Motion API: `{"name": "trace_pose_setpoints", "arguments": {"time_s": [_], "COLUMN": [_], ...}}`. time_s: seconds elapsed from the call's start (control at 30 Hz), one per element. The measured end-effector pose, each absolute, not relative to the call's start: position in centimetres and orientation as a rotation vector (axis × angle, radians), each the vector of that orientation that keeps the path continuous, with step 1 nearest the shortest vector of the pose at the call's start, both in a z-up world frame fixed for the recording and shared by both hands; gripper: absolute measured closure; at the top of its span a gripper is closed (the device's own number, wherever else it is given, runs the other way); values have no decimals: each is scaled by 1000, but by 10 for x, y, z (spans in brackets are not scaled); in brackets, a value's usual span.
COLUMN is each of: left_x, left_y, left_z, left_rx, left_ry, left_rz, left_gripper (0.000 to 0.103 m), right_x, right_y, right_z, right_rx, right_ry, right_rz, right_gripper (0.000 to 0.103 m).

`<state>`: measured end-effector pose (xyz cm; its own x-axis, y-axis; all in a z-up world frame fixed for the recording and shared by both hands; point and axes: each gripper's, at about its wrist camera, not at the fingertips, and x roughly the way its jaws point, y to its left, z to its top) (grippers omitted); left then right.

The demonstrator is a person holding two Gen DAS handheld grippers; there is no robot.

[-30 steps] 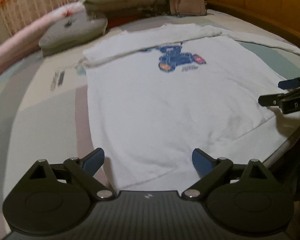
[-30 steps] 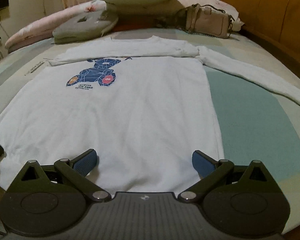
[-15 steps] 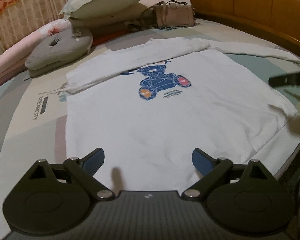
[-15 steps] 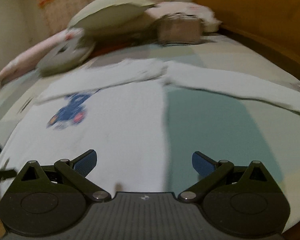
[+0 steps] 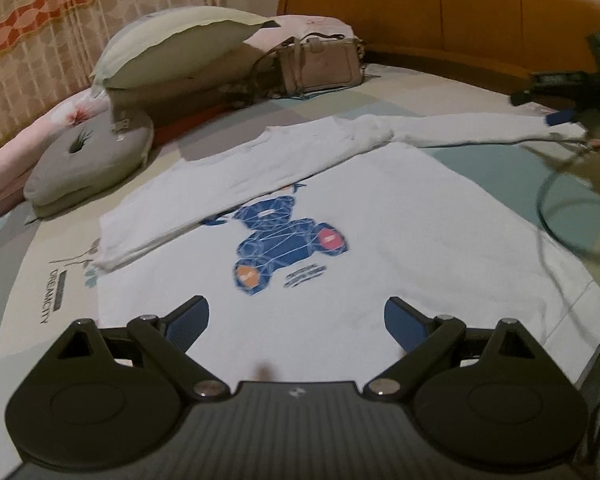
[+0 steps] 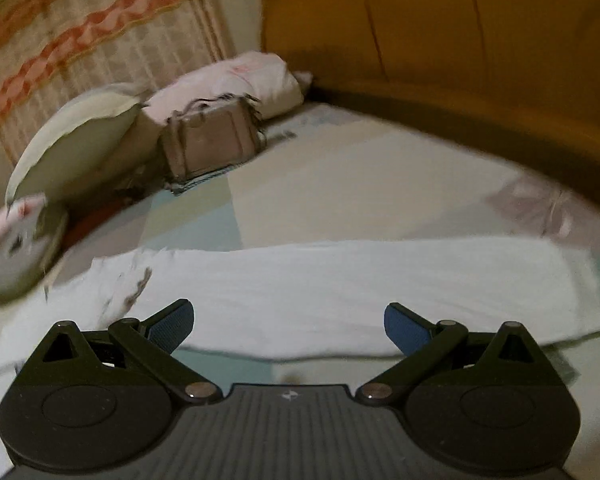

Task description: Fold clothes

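A white long-sleeved sweatshirt (image 5: 400,216) with a blue bear print (image 5: 288,236) lies flat on the bed. One sleeve is folded across the chest; the other sleeve (image 5: 472,130) stretches out to the right. My left gripper (image 5: 296,316) is open and empty above the lower body of the shirt. My right gripper (image 6: 288,324) is open and empty just above the outstretched sleeve (image 6: 340,292). It also shows in the left wrist view (image 5: 560,118) at the sleeve's cuff end.
A beige handbag (image 5: 320,66), a green pillow (image 5: 180,48) and a grey round cushion (image 5: 88,160) lie at the head of the bed. A wooden headboard (image 5: 460,8) runs along the far right. A cable (image 5: 548,208) loops over the shirt's right edge.
My right gripper has swung right and forward, from the shirt's hem to over the outstretched sleeve. My left gripper has moved forward over the shirt's body. Both stay open.
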<state>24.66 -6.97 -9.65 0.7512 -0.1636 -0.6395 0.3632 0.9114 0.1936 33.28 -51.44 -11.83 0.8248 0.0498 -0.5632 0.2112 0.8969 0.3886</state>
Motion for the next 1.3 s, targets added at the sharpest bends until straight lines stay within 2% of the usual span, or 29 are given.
{"name": "trace_pose_setpoints", "arguments": {"time_s": [0.2,0.47,0.57,0.77,0.83,1.1,1.3], "left_x": [249,245,244,246,247,250,253], "left_y": [-71,-68,-72,-76,-77,-81,-87], "left_z": [-102,-99,-100,-103,-104,-106,-108], "left_rx": [359,338,342,351,351,358,362], "left_ry": [674,659,656,661,662,662,667], "left_rz": [-279,-292,-312,-313,-310,-322,-325], "left_gripper": [8,8,8,8,8,8,8], "right_x": [306,273,271,281,286,285,297], "right_y": [-558,-567,-557,-528,-530,-570,-578], "right_z": [-138,-122,-125,-142,-143,-147,-150], "right_rx": [606,626,562,258,234,457,524], "right_ry": [560,588,632,693,683,520,452], "right_rz": [-102,-154,-162,-203,-216,-175,-210], "right_gripper": [0,0,0,0,0,0,0]}}
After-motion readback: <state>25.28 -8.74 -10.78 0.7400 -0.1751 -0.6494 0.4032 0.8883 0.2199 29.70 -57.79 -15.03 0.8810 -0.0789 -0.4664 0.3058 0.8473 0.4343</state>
